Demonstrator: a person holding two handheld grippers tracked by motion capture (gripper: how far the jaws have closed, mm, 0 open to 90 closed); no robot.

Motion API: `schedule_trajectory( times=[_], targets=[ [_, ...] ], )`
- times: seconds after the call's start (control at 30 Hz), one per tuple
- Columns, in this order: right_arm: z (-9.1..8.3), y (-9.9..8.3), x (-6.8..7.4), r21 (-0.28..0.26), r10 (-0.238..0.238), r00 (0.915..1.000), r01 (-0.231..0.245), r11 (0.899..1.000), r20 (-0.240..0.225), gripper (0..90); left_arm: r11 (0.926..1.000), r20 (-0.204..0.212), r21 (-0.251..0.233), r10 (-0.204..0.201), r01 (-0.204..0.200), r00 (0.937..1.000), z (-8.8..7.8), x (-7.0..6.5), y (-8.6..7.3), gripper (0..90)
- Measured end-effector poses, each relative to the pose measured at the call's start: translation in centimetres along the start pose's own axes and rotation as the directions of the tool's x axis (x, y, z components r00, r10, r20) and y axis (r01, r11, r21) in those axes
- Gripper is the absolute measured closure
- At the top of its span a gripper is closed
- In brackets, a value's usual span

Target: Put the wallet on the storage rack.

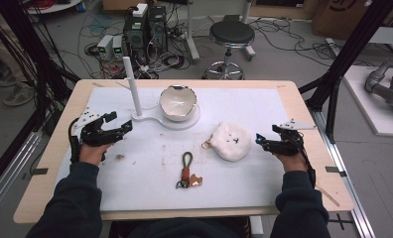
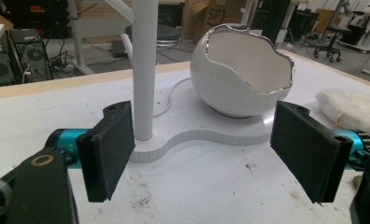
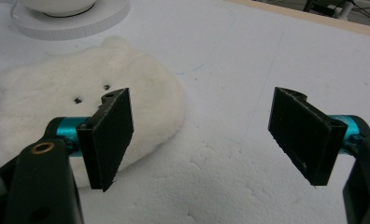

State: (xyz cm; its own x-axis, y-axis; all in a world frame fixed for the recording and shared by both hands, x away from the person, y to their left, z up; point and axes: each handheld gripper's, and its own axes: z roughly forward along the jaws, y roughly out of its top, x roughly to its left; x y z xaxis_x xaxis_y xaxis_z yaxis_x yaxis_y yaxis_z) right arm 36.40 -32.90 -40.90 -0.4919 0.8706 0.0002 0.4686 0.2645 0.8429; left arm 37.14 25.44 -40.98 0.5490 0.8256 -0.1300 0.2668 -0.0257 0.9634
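While both hands rest on the white foam mat, the high view shows the left gripper near the table's left side, jaws apart and pointing toward the white stand with its upright post. On that stand's round base sits a white eggshell-shaped bowl with a jagged silver rim. Near the table's right side, the right gripper is likewise spread wide and grasps nothing; it points at a fluffy white plush pouch, which lies just beside its jaws. Nearer the person, between the two forearms, lies a keychain with a green cord loop and brown charms, well apart from both grippers.

Along the left gripper view, the two black jaws stand wide with nothing between the pads. The post rises just beyond the left jaw, and the bowl sits on the stand's base beyond the gap, its opening tilted toward the camera. The pouch's edge shows at far right.

Along the right gripper view, the jaws are released and hold nothing. The pouch, with two small dark dots on it, lies behind and around the left jaw; whether that jaw touches the plush I cannot tell. Bare mat lies between the jaws.
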Motion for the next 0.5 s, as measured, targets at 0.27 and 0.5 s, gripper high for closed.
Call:
schedule_trajectory(
  times=[0.27, 0.5],
  targets=[
    [0.03, -0.04, 0.01, 0.004, -0.001, 1.0000, 0.001, 1.000, -0.005, 22.6, 0.9999, 0.006, 0.012, 0.003, -0.003, 1.0000, 0.26, -0.18, -0.08, 21.8],
    [0.79, 0.01, 0.21, 0.010, 0.007, 0.9996, -0.007, 1.000, -0.026, 22.6, 0.9994, 0.016, 0.032, 0.008, -0.008, 0.9998, 0.88, -0.60, -0.26, 22.4]
  ],
)
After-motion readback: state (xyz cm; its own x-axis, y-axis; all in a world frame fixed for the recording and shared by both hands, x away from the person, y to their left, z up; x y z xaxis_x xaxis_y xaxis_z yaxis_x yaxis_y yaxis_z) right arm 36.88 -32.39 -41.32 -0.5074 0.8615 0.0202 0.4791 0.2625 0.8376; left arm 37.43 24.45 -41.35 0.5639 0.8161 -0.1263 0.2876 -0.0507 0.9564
